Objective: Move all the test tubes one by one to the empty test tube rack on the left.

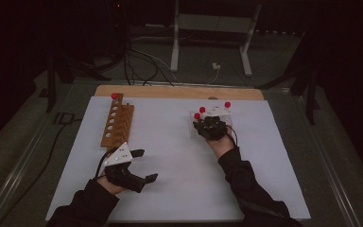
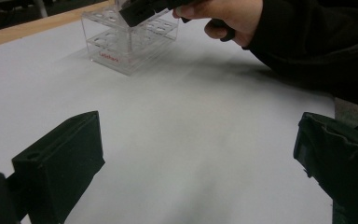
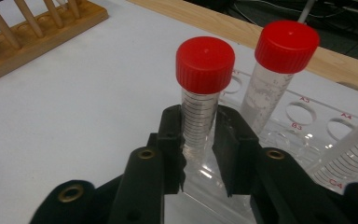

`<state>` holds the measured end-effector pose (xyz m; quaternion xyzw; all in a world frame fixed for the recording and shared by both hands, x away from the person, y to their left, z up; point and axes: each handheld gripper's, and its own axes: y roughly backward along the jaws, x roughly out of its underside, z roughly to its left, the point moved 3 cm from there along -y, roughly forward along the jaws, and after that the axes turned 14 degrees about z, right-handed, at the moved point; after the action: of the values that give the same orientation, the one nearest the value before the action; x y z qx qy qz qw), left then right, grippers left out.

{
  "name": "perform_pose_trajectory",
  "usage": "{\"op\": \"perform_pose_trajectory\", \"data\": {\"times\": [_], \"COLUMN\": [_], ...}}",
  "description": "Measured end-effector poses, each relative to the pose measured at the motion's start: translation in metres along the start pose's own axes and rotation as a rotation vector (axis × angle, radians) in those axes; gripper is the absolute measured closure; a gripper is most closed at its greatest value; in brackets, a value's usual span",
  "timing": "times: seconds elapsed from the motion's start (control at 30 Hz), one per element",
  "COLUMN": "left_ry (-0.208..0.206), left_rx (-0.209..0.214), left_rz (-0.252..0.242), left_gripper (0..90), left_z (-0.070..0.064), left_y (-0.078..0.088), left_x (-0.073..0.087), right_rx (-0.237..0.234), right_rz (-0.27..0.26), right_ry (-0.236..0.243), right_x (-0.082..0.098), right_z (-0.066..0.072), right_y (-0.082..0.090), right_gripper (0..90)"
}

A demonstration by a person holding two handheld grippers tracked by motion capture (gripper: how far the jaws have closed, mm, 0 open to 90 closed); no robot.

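My right gripper point(image 3: 198, 135) is shut on a clear graduated tube with a red cap point(image 3: 200, 112), which stands upright in the clear plastic rack point(image 3: 307, 116). A second red-capped tube point(image 3: 272, 79) stands just behind it, and a third tube point(image 3: 349, 149) leans at the right. From above, the right gripper point(image 1: 211, 126) sits over the clear rack point(image 1: 212, 118). My left gripper point(image 1: 144, 165) rests open above the white sheet with nothing between its fingers point(image 2: 60, 163). The wooden rack point(image 1: 117, 124) holds one red-capped tube point(image 1: 114, 96) at its far end.
A white sheet point(image 1: 170, 156) covers the table, with a wooden board edge point(image 1: 179, 91) along the back. The clear rack point(image 2: 130, 44) lies ahead of the left gripper, under the person's hand point(image 2: 228, 14). White stand legs point(image 1: 175, 47) and cables sit behind the table.
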<state>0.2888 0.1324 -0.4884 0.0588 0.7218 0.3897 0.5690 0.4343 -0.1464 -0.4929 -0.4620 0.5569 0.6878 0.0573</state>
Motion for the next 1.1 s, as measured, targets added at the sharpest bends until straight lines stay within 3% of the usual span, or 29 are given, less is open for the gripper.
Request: {"op": "perform_pose_trajectory", "data": {"times": [0.57,1.1], "left_ry": [0.010,0.003], "left_rx": [0.004,0.011], "left_rz": [0.002,0.001], "left_gripper": [2.2,2.2], "left_z": [0.001,0.001], "left_y": [-0.001,0.000], "left_x": [0.001,-0.002], "right_rx": [0.023,0.038], "right_rz": [-0.003,-0.066], "right_ry": [0.035,0.055], "right_x": [-0.006,-0.023], "right_z": [0.003,0.003], "right_y": [0.007,0.044], "right_gripper": [74.6,74.6]}}
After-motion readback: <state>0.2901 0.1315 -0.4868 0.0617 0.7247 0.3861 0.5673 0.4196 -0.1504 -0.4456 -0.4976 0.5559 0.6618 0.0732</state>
